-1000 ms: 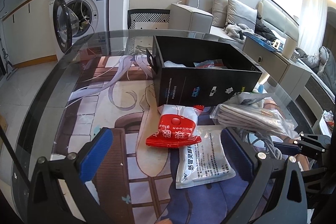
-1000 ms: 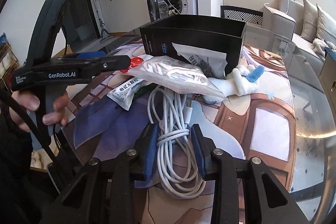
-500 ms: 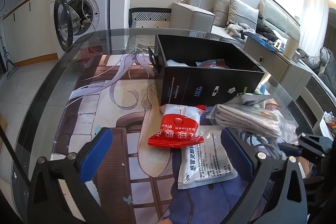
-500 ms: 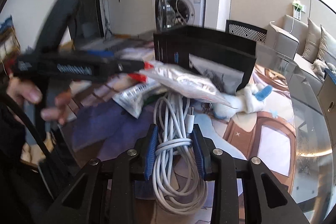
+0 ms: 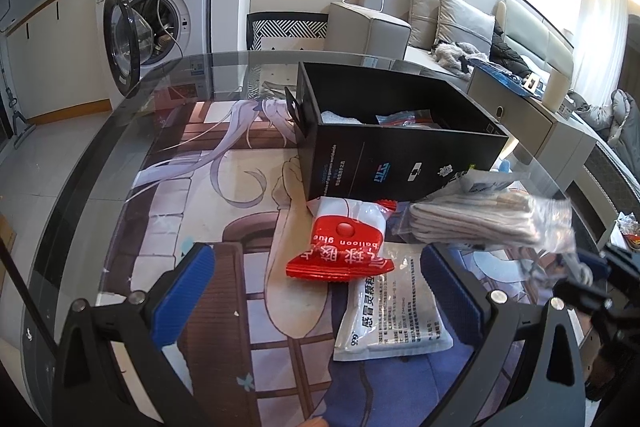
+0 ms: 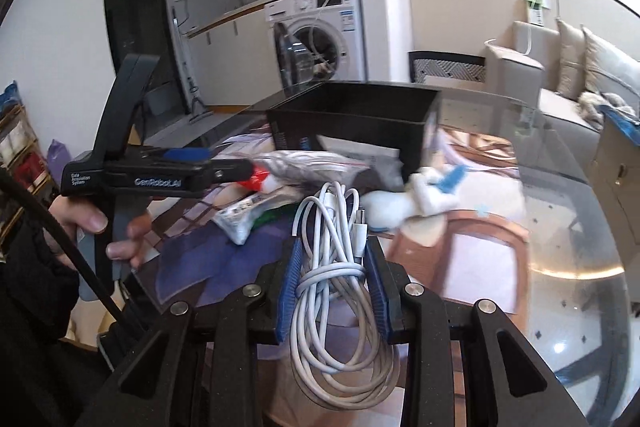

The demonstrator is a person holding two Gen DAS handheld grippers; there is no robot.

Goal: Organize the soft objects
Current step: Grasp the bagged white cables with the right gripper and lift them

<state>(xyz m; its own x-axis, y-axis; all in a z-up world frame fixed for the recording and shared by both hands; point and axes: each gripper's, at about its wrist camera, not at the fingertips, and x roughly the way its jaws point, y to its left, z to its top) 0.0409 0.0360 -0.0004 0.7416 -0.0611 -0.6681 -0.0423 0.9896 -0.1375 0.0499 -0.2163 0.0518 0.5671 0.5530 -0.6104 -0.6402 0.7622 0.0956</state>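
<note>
My right gripper (image 6: 331, 267) is shut on a coiled white cable (image 6: 336, 259) and holds it above the table. My left gripper (image 5: 316, 279) is open and empty, low over a red balloon-glue packet (image 5: 344, 247) and a white medicine packet (image 5: 392, 311). A clear bag of grey cloth (image 5: 488, 223) lies to the right of them. An open black box (image 5: 400, 139) stands behind, with a few packets inside; it also shows in the right wrist view (image 6: 352, 115). A white and blue plush toy (image 6: 424, 191) lies by the box.
The round glass table (image 5: 120, 131) covers a printed mat. A washing machine (image 5: 156, 15) with its door open stands at the back left. A sofa (image 5: 460, 23) and a low cabinet (image 5: 532, 115) are at the back right. The left gripper's handle (image 6: 132, 171) is close beside my right gripper.
My right gripper has lifted the white cable off the table, and the view has tilted up. The bag of grey cloth has shifted. My left gripper has stayed open and barely moved.
</note>
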